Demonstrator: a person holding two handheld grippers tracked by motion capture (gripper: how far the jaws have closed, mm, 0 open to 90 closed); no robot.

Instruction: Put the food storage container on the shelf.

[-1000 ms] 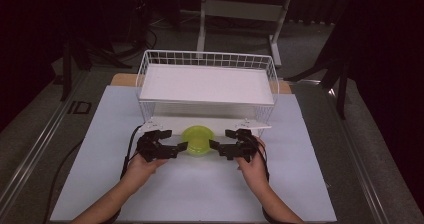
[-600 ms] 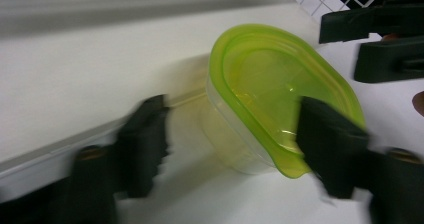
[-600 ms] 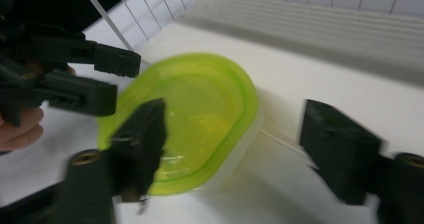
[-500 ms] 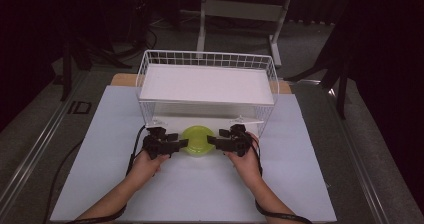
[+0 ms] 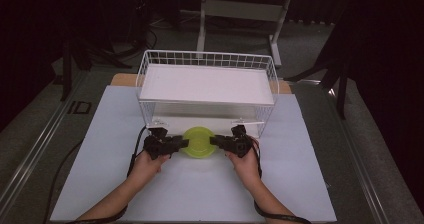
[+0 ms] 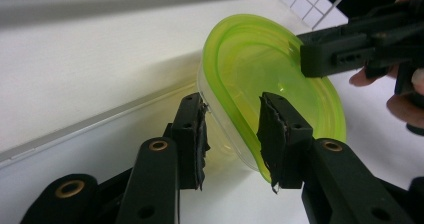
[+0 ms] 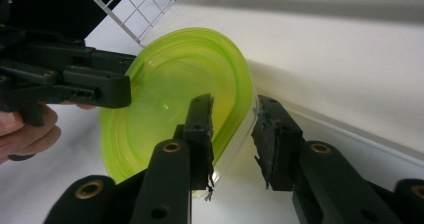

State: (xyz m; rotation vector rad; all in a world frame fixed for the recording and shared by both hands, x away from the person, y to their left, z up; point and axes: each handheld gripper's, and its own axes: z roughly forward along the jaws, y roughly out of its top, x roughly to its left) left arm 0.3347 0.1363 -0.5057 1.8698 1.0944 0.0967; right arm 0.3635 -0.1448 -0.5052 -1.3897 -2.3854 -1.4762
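- White wire rack (image 5: 207, 84) stands on the white table mat (image 5: 100, 174), its shelf spanning most of the mat's far half; its front lower edge sits just behind the work area, so there's little room past the bowl.
- Dark floor and a desk frame (image 5: 240, 14) lie beyond the table, well apart from the action.
- Green bowl (image 5: 198, 142) sits on the mat directly in front of the rack's lower opening, between the two grippers.
- Left gripper (image 5: 177, 144) comes in from the bowl's left; its jaws have just been closing and straddle the rim (image 6: 235, 119), one jaw outside the wall, one inside. Pads look on or just off the wall; can't tell if they clamp.
- Right gripper (image 5: 216, 141) mirrors it on the right rim (image 7: 235, 129); jaws have just been closing, inner pad against the bowl, outer pad shows a slight gap.
- Bowl looks tilted in both gripper views, since those cameras are rolled.
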